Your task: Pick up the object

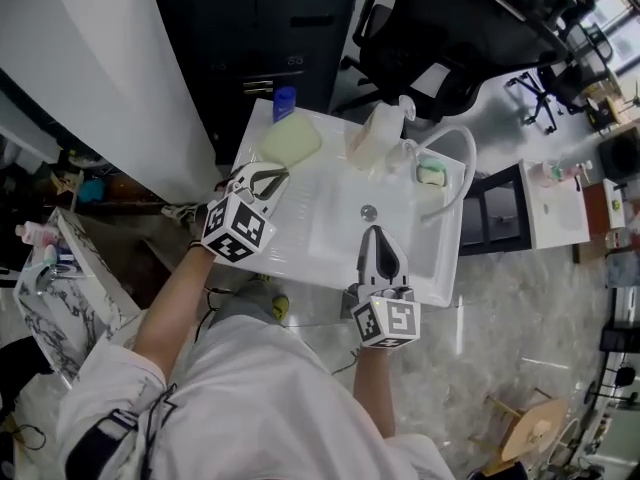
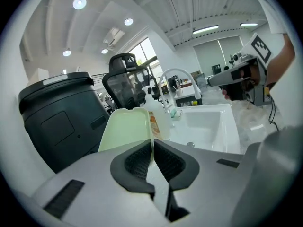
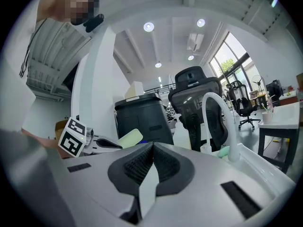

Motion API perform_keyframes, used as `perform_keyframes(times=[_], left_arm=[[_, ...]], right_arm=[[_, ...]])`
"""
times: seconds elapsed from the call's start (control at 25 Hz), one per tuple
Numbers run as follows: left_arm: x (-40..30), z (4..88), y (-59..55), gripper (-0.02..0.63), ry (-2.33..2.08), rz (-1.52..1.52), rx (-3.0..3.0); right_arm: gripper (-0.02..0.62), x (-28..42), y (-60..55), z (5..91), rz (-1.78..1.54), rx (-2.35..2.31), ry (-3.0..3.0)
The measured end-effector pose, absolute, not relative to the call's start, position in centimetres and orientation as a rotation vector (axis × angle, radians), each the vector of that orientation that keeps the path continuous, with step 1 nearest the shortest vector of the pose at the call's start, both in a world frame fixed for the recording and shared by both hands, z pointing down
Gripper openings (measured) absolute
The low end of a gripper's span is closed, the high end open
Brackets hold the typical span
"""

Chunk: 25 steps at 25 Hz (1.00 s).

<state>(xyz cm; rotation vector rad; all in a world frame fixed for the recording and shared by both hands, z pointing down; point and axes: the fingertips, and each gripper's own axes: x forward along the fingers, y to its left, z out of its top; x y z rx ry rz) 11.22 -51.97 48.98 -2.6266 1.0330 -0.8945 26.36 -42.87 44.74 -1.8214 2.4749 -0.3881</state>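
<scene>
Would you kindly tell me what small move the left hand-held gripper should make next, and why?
Probably open the left hand-held gripper first: its jaws are pressed together with nothing between them, while the pale green, flat, rounded-square pad sits just ahead of them on the white sink counter, not yet grasped.

Head view: glossy grey floor [image 1: 520,298] at 4 o'clock, blk office chair [image 1: 420,38] at 1, white desk [image 1: 555,208] at 3, white pillar [image 1: 100,68] at 10. Right gripper view: recessed ceiling spots [image 3: 148,26] at 12, window [image 3: 231,59] w/ daylight at 2.
</scene>
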Motion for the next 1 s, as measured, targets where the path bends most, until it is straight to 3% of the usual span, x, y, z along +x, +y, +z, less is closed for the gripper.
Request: perform_keyframes(times=[1.0], left_arm=[[4.3,37.7,-43.8,0.035,1.372,-0.304,-2.604]], right_arm=[[0.003,26.9,-38.8,42.0,-0.211,-1.872,2.493]])
